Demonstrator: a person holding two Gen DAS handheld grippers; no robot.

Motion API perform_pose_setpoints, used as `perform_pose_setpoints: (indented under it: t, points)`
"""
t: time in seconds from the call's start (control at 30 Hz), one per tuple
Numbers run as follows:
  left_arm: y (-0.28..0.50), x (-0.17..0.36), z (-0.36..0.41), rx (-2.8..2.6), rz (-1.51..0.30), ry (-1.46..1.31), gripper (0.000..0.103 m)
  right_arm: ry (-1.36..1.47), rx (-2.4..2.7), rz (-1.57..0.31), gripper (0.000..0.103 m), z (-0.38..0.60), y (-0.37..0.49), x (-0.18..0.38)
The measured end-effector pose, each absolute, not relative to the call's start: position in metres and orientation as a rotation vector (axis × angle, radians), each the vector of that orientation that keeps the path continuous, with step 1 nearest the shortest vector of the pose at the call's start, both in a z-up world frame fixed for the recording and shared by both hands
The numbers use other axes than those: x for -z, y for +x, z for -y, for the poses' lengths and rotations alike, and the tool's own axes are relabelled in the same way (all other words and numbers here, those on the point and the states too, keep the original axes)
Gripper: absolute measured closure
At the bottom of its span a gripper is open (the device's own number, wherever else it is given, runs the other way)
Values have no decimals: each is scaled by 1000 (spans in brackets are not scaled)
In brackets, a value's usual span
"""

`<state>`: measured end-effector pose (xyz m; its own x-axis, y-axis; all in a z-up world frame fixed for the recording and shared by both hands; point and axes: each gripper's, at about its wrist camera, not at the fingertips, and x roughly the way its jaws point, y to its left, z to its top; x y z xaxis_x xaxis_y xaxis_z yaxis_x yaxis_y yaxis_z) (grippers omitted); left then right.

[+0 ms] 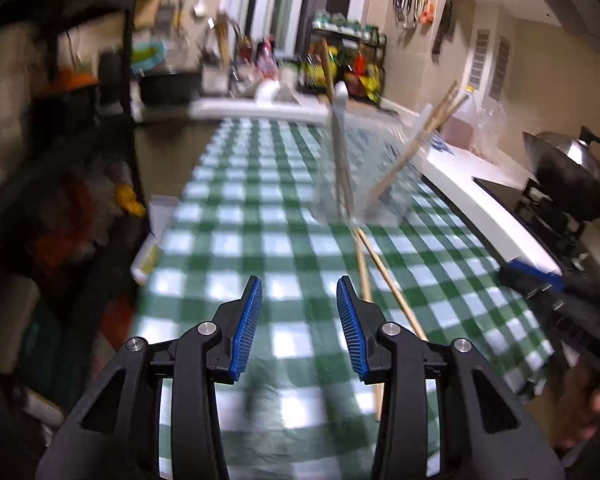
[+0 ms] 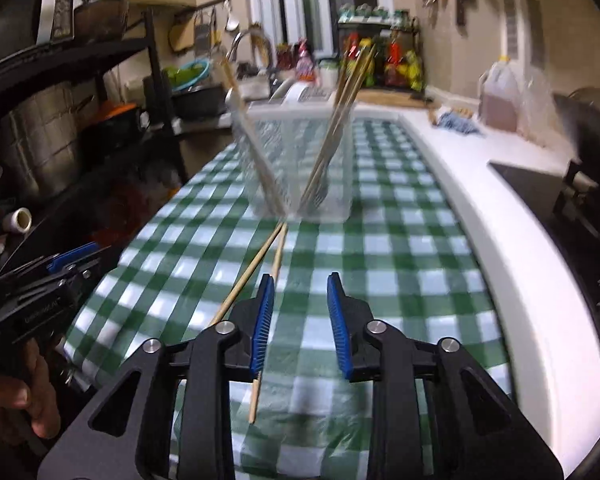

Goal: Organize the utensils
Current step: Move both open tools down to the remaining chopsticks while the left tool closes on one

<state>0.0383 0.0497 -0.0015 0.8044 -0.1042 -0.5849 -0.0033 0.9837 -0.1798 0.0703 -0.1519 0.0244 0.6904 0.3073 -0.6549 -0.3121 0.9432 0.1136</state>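
I've got both grippers, left [image 1: 299, 328] and right [image 2: 300, 324], fingers spread and pinching nothing, over 2 chopsticks [image 2: 260, 268] lying before the clear container [image 2: 300, 168].

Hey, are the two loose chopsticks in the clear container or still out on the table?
Out. The two chopsticks lie flat on the checked tablecloth, in front of the clear container.

A green-checked cloth [image 2: 380, 240] covers the worktop [image 2: 500, 248]; a wok [image 1: 572, 172] sits right, a steel pot [image 2: 40, 140] on the left shelf.
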Motion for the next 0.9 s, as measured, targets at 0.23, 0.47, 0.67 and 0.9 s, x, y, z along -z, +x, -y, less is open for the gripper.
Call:
perform_pose_setpoints:
  t: [0.23,0.47,0.67,0.9]
  points:
    - [36,31,-16,164,-727,-114,74,-20,-380,-844,88,140,75,7]
    - [35,60,8,189,-837,-35,78,-16,-378,-872,87,140,75,14]
    - [35,61,3,170,-859,-27,96,-50,-415,-904,87,129,73,19]
    - [37,59,-13,104,-853,-60,96,-86,-403,-976,86,124,73,35]
